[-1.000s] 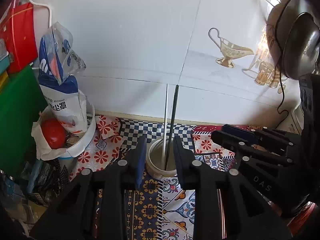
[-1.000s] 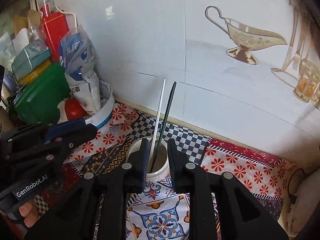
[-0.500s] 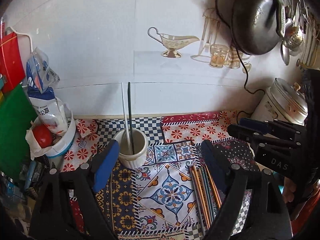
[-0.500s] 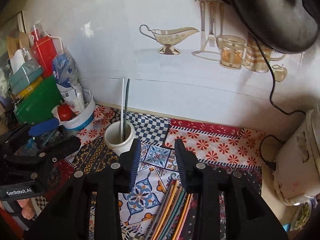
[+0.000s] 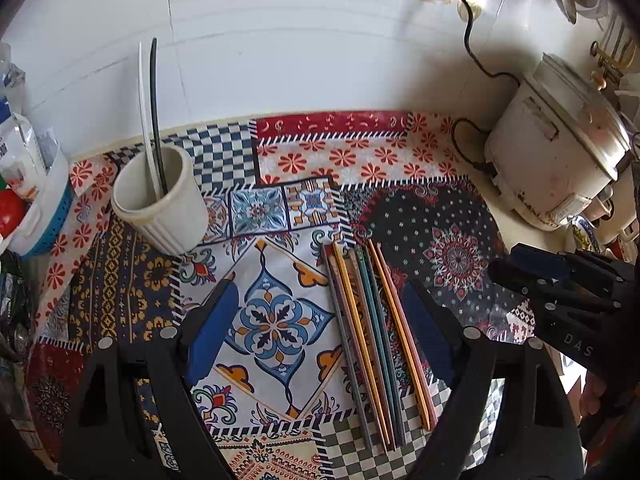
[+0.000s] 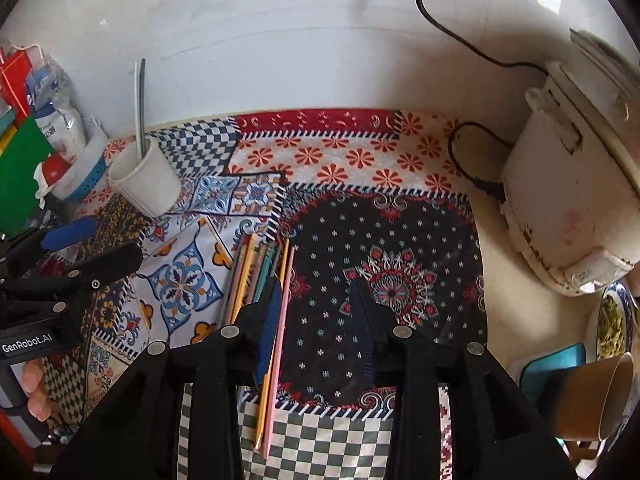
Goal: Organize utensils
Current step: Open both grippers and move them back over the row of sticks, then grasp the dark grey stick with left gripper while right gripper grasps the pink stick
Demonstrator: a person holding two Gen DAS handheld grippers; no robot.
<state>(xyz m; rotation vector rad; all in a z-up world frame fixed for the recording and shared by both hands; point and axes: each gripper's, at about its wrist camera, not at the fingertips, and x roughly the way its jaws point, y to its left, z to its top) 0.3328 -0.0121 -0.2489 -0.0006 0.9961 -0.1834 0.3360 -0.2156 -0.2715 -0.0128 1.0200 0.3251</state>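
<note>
Chopsticks (image 5: 372, 336) partly hidden behind right gripper (image 6: 316, 320) fingers (image 6: 267, 326), 2 in cup (image 5: 160, 200)

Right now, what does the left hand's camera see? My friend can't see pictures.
The open left gripper hovers over a row of colored chopsticks lying on a patterned cloth. A white cup behind holds two more sticks, and a rice cooker stands at right.

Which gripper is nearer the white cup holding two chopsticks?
Left. The left gripper hangs open just front-right of the white cup; the right gripper, also open, sits farther right, past the loose chopsticks.
</note>
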